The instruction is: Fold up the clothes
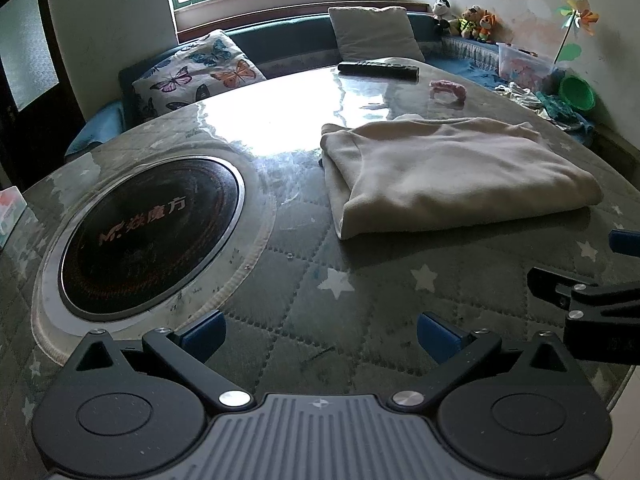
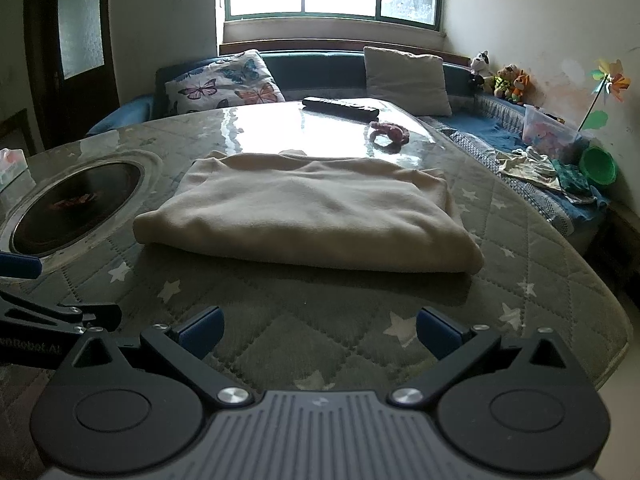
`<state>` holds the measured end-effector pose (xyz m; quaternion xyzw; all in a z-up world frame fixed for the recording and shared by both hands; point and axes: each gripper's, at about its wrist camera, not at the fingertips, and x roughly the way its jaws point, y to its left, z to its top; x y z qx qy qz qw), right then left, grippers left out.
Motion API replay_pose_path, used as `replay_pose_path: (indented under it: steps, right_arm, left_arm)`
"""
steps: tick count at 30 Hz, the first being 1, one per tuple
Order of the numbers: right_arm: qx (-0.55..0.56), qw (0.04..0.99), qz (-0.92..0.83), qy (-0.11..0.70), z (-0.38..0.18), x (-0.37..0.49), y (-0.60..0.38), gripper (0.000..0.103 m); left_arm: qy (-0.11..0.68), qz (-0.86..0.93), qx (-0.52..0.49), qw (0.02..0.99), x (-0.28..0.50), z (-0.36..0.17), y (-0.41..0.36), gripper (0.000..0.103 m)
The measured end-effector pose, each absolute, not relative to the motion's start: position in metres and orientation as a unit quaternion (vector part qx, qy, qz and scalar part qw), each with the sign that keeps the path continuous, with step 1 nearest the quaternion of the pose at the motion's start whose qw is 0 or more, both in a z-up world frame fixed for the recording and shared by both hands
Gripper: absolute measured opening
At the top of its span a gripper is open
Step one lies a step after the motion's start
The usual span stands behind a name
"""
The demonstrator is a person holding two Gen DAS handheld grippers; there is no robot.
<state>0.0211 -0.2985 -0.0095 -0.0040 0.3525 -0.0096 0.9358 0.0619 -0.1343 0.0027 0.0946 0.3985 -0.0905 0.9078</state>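
Now, garment: cream cloth (image 2: 308, 212) folded flat on bench (image 2: 532, 320), ahead of right gripper (image 2: 320, 330), fwd-right of left gripper (image 1: 320, 334).
Grippers: both spread apart, empty, held back; fold looks done.

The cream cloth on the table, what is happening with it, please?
A person holds a two-finger gripper in each hand and is folding clothes. The cream cloth lies folded into a thick rectangle on the quilted table, beside the round built-in cooktop. Neither gripper touches it: the left gripper and the right gripper are both open and empty, hovering over the table's near edge. A remote control and a small pink item lie farther back.
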Motion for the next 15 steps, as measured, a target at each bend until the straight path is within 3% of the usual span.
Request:
replay_pose_path:
  steps: [15]
  right_arm:
    - [-0.002, 0.934, -0.007, 0.358, -0.010, 0.037, -0.297, 0.103]
  left_arm:
    - [0.403, -0.090, 0.100, 0.905, 0.078, 0.002, -0.135, 0.103]
